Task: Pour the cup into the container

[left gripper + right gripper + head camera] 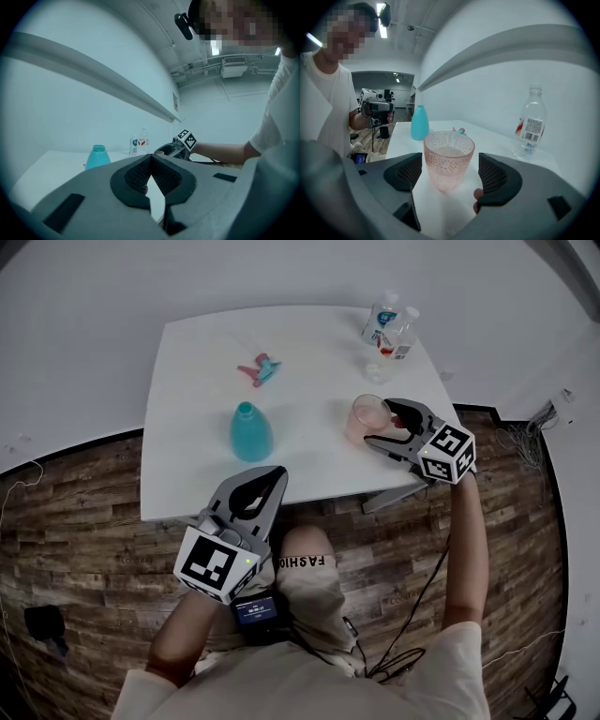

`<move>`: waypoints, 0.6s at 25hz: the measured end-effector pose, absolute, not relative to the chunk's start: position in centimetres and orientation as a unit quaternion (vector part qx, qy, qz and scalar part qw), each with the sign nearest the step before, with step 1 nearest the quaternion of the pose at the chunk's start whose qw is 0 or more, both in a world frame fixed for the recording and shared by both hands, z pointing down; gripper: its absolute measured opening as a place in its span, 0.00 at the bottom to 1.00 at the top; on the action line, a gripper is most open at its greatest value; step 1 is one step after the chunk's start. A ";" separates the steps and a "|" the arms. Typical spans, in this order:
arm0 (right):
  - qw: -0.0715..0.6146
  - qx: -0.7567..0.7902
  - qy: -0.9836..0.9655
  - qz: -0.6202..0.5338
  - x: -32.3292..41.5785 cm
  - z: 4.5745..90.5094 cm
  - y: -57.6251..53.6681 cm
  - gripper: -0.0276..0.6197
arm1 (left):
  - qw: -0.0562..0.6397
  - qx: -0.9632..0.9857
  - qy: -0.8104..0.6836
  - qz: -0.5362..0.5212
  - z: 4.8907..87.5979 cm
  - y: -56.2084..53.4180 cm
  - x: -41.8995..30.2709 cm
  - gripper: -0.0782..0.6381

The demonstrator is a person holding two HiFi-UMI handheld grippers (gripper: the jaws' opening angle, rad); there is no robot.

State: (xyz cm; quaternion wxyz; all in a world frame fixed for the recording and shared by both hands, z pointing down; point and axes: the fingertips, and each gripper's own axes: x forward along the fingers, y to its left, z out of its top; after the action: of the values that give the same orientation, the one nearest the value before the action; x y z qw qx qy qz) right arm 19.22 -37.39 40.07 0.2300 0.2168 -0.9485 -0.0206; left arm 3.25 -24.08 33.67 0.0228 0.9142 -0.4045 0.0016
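Head view, your left gripper (277,474): jaws closed tip to tip and holding nothing. It sits at the near edge of the table (202,362), just short of the container.
Head view, your right gripper (379,422): jaws spread wide, one on each side of the cup (366,413).
Head view, cup: pink, translucent and round. It stands upright near the table's right edge with its mouth up.
Head view, container (251,432): a teal bottle with a wide rounded body and a narrow open neck. It stands upright, well apart from the cup.
Left gripper view, your left gripper (151,158): the black ribbed pads (138,176) meet at the tips with nothing between them.
Left gripper view, container (97,156): upright on the table, to the left of the jaws, neck up.
Right gripper view, your right gripper (450,174): jaws wide open with the cup between them. The dark textured pads (493,176) stand beside its wall but do not press on it.
Right gripper view, cup (448,157): its wall is dimpled and tapers toward the base. Its long axis is vertical and its rim is level.
Right gripper view, container (420,123): smooth teal, upright, beyond the cup to the left.
Right gripper view, clear bottle (529,124): labelled plastic, upright at the right.
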 end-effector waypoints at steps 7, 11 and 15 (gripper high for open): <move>0.221 0.205 -0.953 -0.010 18.5 40.5 -37.2 0.60 | 0.025 0.911 -0.411 0.006 33.7 -23.8 2.9 0.13; 0.219 0.202 -0.954 -0.006 18.2 40.7 -37.4 0.60 | 0.025 0.910 -0.414 0.007 33.4 -23.8 2.5 0.13; 0.218 0.202 -0.955 -0.008 18.1 40.3 -37.8 0.60 | 0.020 0.908 -0.417 0.007 33.2 -23.8 2.1 0.13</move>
State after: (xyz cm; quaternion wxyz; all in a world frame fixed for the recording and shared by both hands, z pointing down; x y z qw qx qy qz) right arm 18.12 -37.85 40.32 0.2179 0.2018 -0.9549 -0.0082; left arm 2.06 -23.76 33.19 0.0198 0.9084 -0.4175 0.0074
